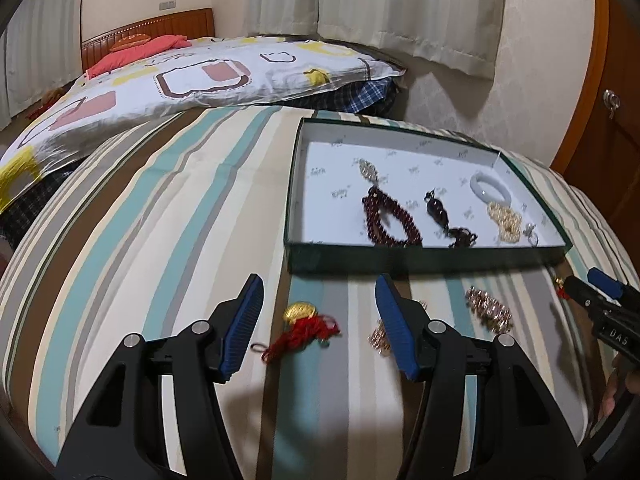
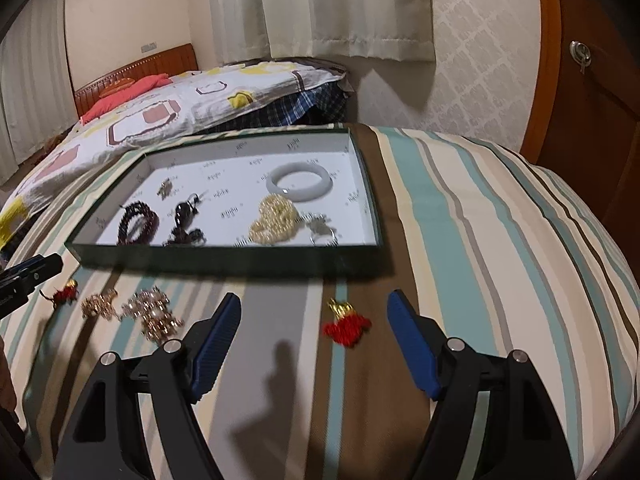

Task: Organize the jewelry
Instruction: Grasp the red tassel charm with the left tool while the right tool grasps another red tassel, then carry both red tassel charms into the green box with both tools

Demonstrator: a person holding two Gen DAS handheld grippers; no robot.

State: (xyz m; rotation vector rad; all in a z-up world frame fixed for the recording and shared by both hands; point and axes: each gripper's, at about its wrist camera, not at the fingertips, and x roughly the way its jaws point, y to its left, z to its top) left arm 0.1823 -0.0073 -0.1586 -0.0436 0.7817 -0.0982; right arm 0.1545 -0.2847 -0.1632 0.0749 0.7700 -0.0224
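Both grippers (image 1: pixel 319 300) (image 2: pixel 314 316) gape (empty) before tray (image 2: pixel 224 254)

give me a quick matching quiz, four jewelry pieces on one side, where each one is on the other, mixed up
Things:
1. white bangle
2. dark red bead bracelet
3. gold charm with red tassel
4. rose gold chain

Places:
a. on the bedspread, between the left gripper's fingers
b. in the tray, toward its right end
c. on the bedspread, left of the right gripper
d. in the tray, toward its left side

Pairs: 1-b, 2-d, 3-a, 4-c
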